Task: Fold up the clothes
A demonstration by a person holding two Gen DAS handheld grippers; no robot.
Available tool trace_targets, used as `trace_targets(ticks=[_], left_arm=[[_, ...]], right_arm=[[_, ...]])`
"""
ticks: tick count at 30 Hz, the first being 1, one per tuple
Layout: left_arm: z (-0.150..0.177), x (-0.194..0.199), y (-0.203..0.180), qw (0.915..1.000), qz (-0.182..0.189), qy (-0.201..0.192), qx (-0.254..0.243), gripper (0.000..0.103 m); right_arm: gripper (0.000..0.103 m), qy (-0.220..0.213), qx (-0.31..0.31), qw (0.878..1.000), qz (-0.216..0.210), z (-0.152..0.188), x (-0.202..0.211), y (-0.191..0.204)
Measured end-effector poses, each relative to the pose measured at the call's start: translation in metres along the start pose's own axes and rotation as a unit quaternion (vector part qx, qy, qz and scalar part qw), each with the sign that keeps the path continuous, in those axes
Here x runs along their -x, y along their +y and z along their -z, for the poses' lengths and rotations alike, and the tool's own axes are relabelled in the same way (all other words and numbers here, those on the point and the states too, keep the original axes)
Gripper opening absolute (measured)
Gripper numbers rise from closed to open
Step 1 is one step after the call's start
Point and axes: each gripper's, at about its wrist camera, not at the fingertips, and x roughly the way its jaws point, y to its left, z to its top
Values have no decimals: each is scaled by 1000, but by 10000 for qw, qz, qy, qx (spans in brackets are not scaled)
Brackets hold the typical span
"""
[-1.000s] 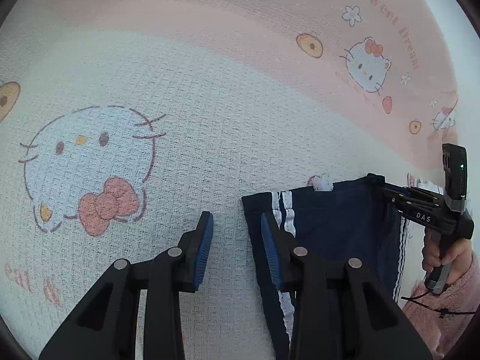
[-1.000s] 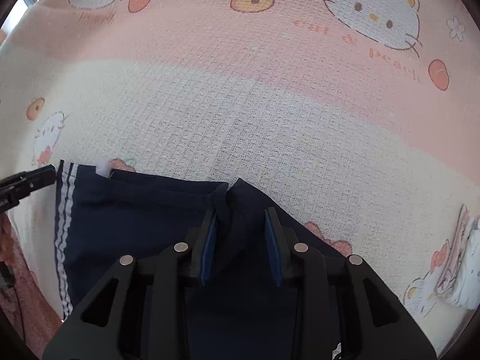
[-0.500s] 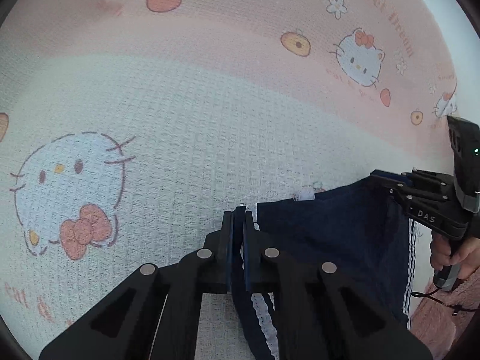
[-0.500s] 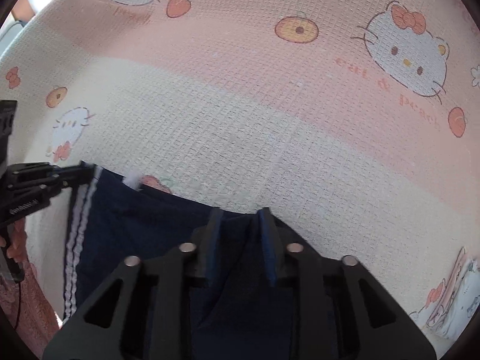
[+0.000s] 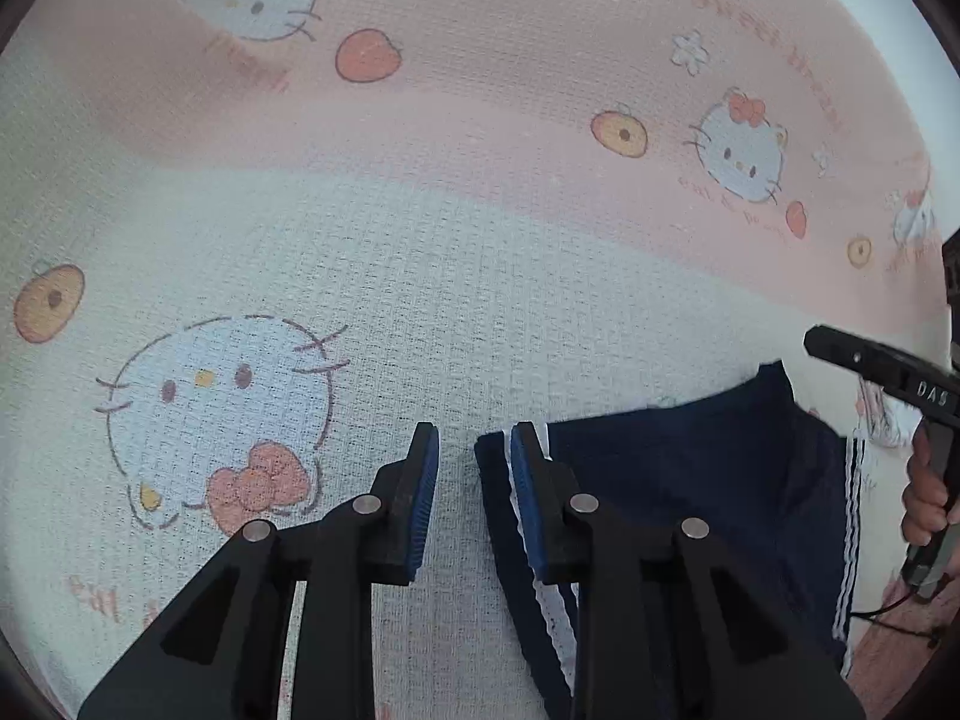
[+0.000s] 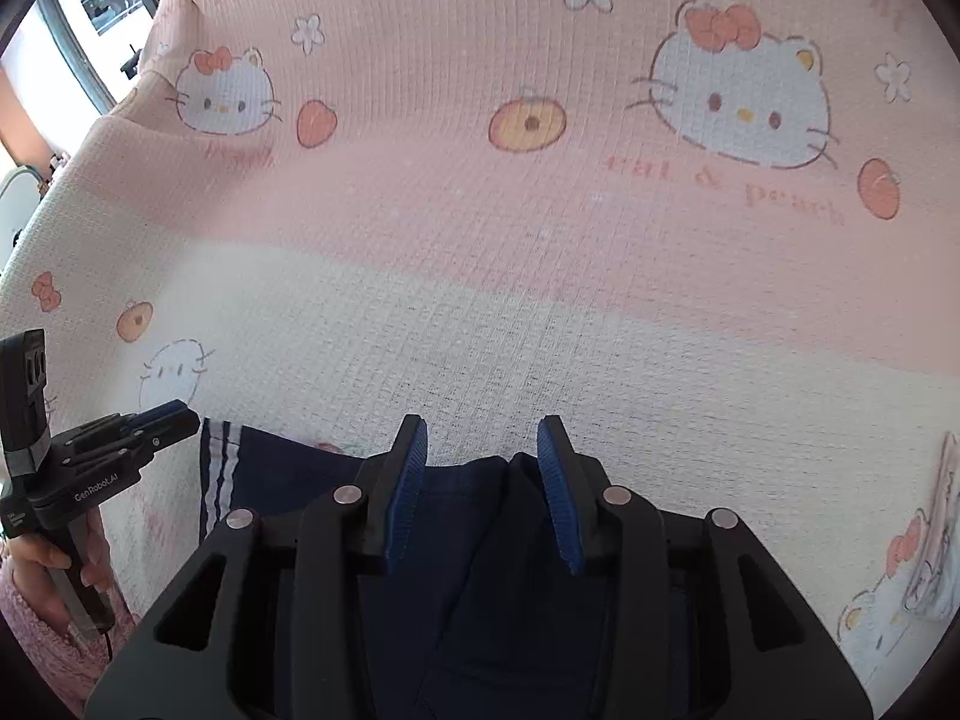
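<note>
Navy blue shorts (image 5: 690, 480) with white side stripes lie flat on the Hello Kitty blanket (image 5: 480, 240). My left gripper (image 5: 474, 450) is open, its right finger over the shorts' left striped corner, holding nothing. My right gripper (image 6: 483, 444) is open above the shorts (image 6: 480, 540), just behind their far edge, holding nothing. The right gripper shows at the right edge of the left wrist view (image 5: 840, 354). The left gripper shows at the left of the right wrist view (image 6: 162, 420).
The pink and cream blanket (image 6: 480, 210) covers the whole surface ahead. A folded pale printed cloth (image 6: 936, 546) lies at the right edge. A window (image 6: 90, 12) is at the far left beyond the blanket's edge.
Both grippers were shut on the shorts' far edge half a second ago. Now both have opened and let it go, and the shorts lie flat.
</note>
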Motion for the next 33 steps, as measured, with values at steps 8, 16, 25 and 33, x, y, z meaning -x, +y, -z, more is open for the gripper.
trace_targets(ticks=[8,16,25,33], left_arm=[[-2,-37,-31,9952,507,565,-619,27],[-9,-17,-15,9976,49,591,-365,27],[38,-1,-77,9792,396,1777,-891,29],[105,44,-95,9739,702,2060,-641,30]], right_arm=[[31,965,974,9905,51,48,-35,46],[28,868,410,9953,160,35,-38,30],[29,1415,99,9898,-87,109,29,54],[32,1659,-579,9841,246,199,81,28]])
